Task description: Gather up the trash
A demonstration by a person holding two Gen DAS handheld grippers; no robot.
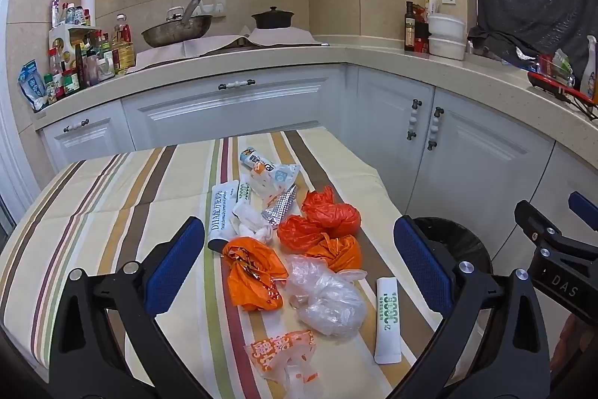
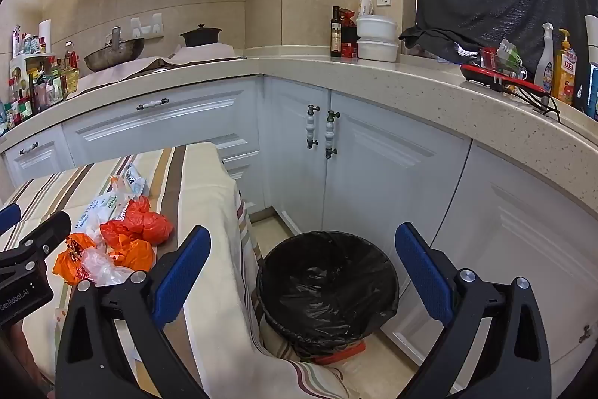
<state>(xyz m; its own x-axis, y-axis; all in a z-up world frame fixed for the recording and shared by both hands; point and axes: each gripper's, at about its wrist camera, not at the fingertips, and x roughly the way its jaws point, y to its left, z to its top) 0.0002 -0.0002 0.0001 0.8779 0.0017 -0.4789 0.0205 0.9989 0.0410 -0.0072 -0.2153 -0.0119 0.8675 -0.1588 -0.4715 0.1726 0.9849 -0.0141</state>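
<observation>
Trash lies scattered on the striped tablecloth: several crumpled orange bags, a clear plastic bag, white sachets, a foil blister pack and printed wrappers. My left gripper hovers open above this pile, nothing between its blue pads. The right gripper is open too, held above a bin lined with a black bag that stands on the floor right of the table. The same orange bags show at the left of the right wrist view.
White cabinets and a beige counter wrap around behind the table and bin. A wok, a dark pot, bottles and white containers stand on the counter. Part of the right gripper shows at the right edge.
</observation>
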